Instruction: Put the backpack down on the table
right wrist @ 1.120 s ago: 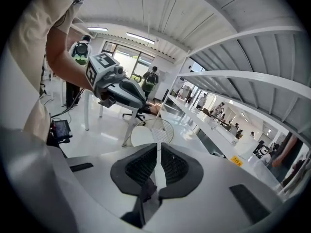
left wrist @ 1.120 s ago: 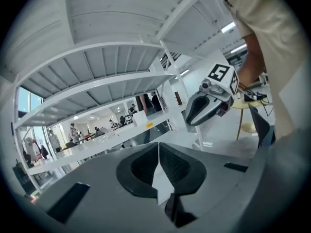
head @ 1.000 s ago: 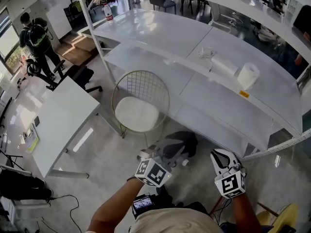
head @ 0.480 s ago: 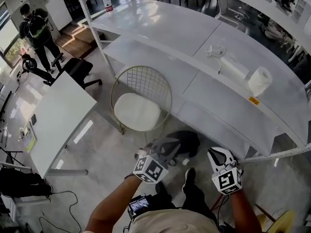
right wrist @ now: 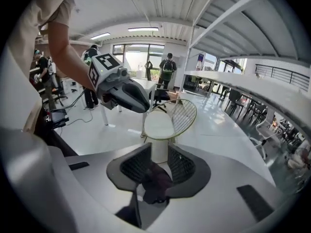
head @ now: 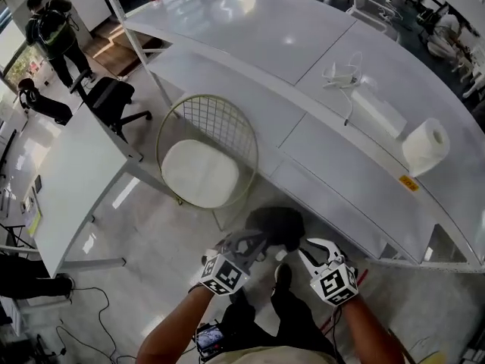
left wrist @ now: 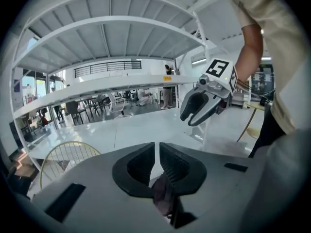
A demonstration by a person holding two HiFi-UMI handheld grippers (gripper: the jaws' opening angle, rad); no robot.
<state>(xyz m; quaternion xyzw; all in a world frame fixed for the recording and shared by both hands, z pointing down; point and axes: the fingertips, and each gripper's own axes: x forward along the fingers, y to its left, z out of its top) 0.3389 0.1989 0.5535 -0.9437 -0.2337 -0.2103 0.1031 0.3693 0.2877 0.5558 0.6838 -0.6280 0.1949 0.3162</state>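
Observation:
The dark backpack (head: pixel 276 224) hangs low in front of my legs, just off the front edge of the long white table (head: pixel 250 44), and none of it rests on the tabletop. My left gripper (head: pixel 254 241) is shut on a dark piece of the backpack's fabric (left wrist: pixel 163 193) at the root of its jaws. My right gripper (head: pixel 307 247) is at the pack's right side. Its jaws are opening, and dark fabric (right wrist: pixel 155 178) lies loose low between them. Each gripper shows in the other's view: the right gripper (left wrist: pixel 192 118) and the left gripper (right wrist: pixel 141 103).
A gold wire chair (head: pixel 201 165) with a white seat stands left of the backpack. On the table lie a paper roll (head: pixel 426 146), a white box (head: pixel 379 112) and a cable. A smaller white table (head: pixel 68 180), a black office chair (head: pixel 110 101) and a person (head: pixel 49 29) are at the left.
Both grippers have sunk toward the floor with the backpack and drawn closer together. The right gripper's jaws have parted a little. My head has tilted further down over the table.

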